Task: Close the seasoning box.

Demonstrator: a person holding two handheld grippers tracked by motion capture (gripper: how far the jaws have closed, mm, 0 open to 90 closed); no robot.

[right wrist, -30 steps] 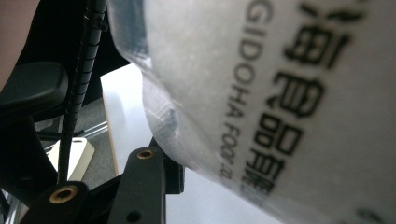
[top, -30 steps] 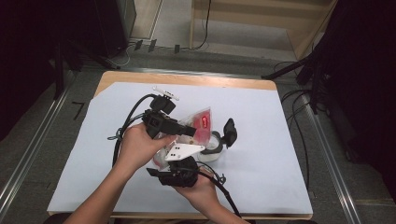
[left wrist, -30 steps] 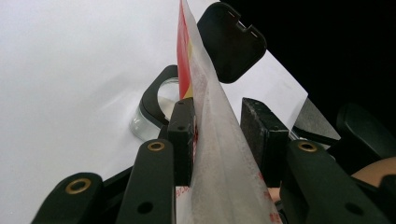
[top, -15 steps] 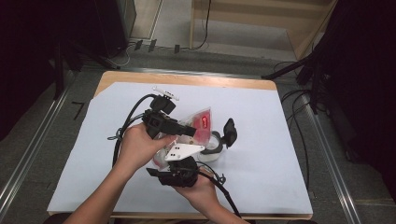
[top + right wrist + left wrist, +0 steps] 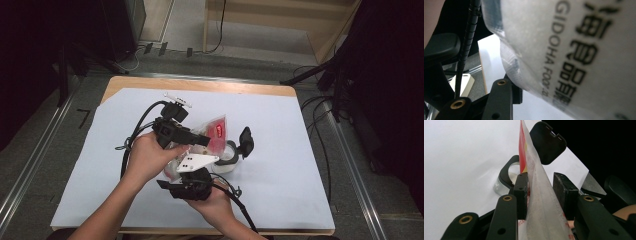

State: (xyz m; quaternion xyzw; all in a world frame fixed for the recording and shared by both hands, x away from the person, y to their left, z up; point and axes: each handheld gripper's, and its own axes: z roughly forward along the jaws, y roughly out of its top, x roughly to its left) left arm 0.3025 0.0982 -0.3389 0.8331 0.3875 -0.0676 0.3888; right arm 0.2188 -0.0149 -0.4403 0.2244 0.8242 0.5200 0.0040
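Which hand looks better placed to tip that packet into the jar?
Probably the left: its gripper holds the packet upright above the jar, with the lid open. The right gripper sits lower, nearer the person.

Black hand-held gripper [image 5: 544, 192] jaws with brass screws, ribbed black cable [image 5: 468, 40]

My left gripper [image 5: 541, 192] has a clear plastic bag [image 5: 541, 207] standing between its pads; beyond it a glass container [image 5: 505, 180] with an open black lid [image 5: 547, 141] sits on the white table [image 5: 461, 157].
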